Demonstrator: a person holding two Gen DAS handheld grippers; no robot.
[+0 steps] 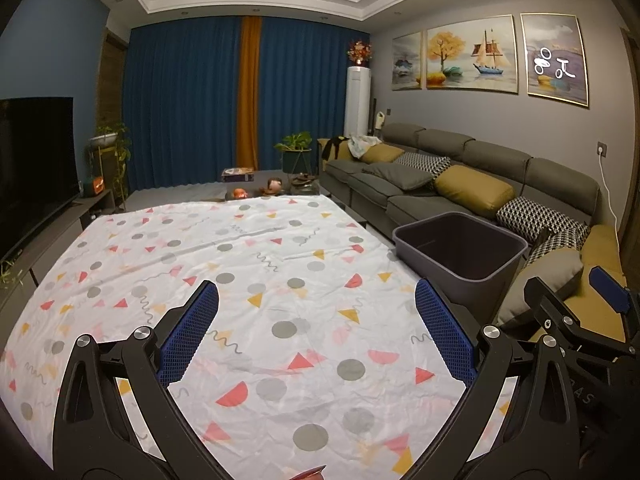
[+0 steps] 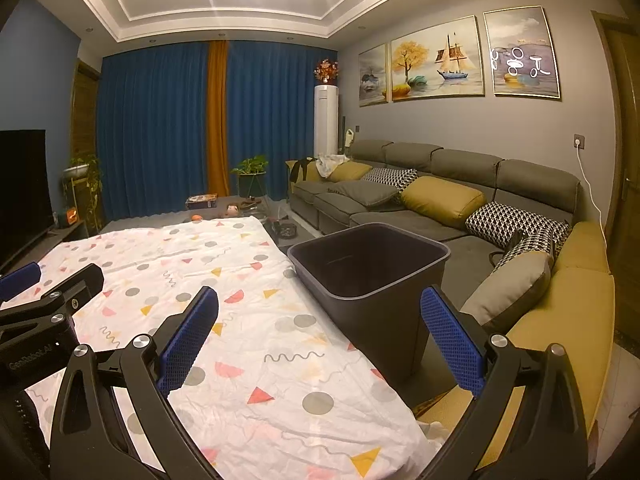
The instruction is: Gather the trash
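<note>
A dark grey trash bin [image 1: 460,248] [image 2: 372,264] stands open-topped beside the right edge of a table covered with a patterned white cloth [image 1: 240,280] [image 2: 224,304]. My left gripper [image 1: 316,320] hovers open over the cloth with nothing between its blue pads. My right gripper [image 2: 320,324] is open too, its right finger in front of the bin and the left over the cloth. A small reddish scrap [image 1: 308,472] peeks in at the bottom edge of the left wrist view. Each gripper shows at the side of the other's view.
A long grey sofa [image 2: 420,200] with yellow and patterned cushions runs along the right wall behind the bin. A television [image 1: 36,160] sits on the left. Beyond the table lies a low table with small items [image 1: 276,188], plants, and blue curtains.
</note>
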